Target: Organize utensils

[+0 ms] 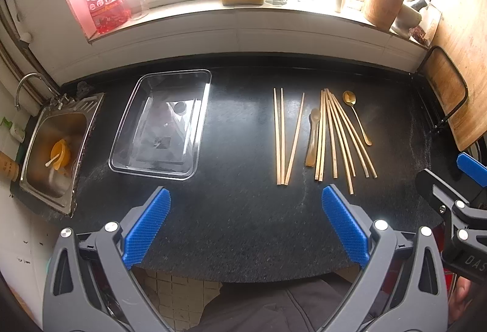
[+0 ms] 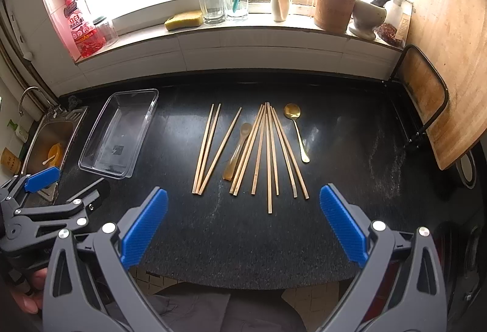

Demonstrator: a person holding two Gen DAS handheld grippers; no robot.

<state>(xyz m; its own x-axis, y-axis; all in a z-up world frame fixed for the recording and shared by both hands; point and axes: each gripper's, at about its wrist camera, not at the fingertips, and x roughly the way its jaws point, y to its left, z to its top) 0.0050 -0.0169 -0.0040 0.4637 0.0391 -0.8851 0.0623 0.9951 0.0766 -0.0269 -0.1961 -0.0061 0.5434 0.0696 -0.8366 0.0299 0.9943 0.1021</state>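
Several wooden chopsticks (image 2: pixel 268 149) lie fanned on the black counter, with a separate group (image 2: pixel 210 146) of three to their left. A brown spoon (image 2: pixel 239 146) rests among them and a gold spoon (image 2: pixel 296 128) lies at their right. A clear plastic tray (image 1: pixel 161 125) sits empty to the left. My left gripper (image 1: pixel 245 210) hangs open over the counter's front edge, between the tray and the chopsticks (image 1: pixel 331 134). My right gripper (image 2: pixel 243 210) is open too, just short of the chopsticks' near ends. Neither holds anything.
A steel sink (image 1: pixel 51 149) with an orange bowl sits at the far left. The windowsill (image 2: pixel 243 27) carries a soap bottle, sponge, glasses, bottles and a wooden utensil holder (image 2: pixel 333 6). A wooden cutting board (image 2: pixel 447 52) leans in a rack at the right.
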